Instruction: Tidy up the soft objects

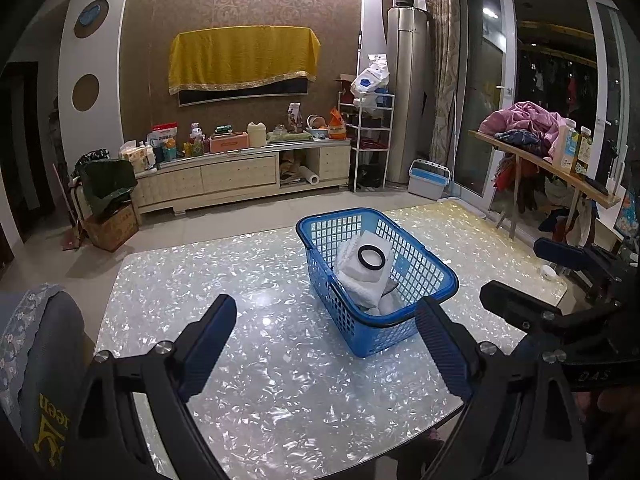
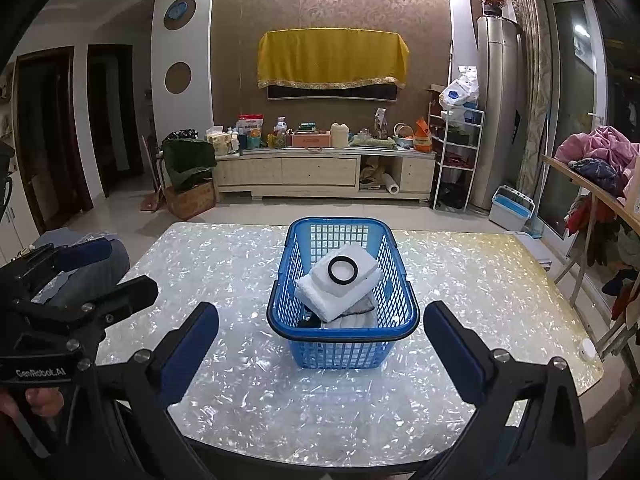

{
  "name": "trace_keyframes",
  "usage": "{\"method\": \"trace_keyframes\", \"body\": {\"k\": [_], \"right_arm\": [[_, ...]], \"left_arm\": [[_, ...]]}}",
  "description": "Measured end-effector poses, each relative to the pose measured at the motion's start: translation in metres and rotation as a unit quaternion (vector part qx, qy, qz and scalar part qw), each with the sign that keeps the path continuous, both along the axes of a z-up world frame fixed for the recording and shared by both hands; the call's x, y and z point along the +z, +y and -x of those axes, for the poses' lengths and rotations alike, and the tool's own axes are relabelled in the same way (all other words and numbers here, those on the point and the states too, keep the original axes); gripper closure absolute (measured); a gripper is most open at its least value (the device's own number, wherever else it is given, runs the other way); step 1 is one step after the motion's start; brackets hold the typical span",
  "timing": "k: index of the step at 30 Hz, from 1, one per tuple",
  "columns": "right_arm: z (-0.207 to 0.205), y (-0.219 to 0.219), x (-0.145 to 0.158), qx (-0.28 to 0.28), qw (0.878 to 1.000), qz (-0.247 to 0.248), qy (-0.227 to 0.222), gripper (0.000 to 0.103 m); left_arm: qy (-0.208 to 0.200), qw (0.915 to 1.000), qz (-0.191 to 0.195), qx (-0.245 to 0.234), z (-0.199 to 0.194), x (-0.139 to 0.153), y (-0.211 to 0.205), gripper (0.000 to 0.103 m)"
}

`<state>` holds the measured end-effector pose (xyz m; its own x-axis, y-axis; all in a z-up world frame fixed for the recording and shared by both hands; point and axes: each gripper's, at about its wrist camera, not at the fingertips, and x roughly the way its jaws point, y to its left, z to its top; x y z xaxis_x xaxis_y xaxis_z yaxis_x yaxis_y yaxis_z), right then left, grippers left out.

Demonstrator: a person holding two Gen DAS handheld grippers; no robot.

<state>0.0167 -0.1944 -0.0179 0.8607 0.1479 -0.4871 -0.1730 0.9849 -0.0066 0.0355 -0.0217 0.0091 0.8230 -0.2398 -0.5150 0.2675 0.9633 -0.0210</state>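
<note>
A blue plastic basket [image 1: 424, 280] [image 2: 304, 280] stands on the pearly white table [image 1: 200, 280] [image 2: 224, 256]. Inside lie a white sponge block [image 1: 370, 270] [image 2: 360, 266] with a black hair ring [image 1: 374, 258] [image 2: 342, 270] on top, over a folded white towel [image 1: 360, 288] [image 2: 316, 294] and other soft pieces. My left gripper [image 1: 326, 344] is open and empty, near the basket's front. My right gripper [image 2: 320, 344] is open and empty, its fingers either side of the basket's near end. Each gripper also shows in the other view, the right one [image 1: 532, 280] and the left one [image 2: 108, 276].
A chair back with grey cloth [image 1: 36, 340] [image 2: 92, 268] stands at the table's left. A small white cap [image 2: 587, 347] [image 1: 547, 272] lies near the table's right edge. A wooden rack with clothes [image 1: 520, 128] stands to the right.
</note>
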Motion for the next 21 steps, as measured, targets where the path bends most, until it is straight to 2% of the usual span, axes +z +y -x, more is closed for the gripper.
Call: {"method": "trace_keyframes", "body": {"k": [21], "right_arm": [[0.0008,0.0025,0.005,0.01,1.0,-0.003,-0.003,0.0]], "left_arm": [[-0.004,0.9999,0.003,0.01,0.0034,0.0006,0.0014,0.013]]}}
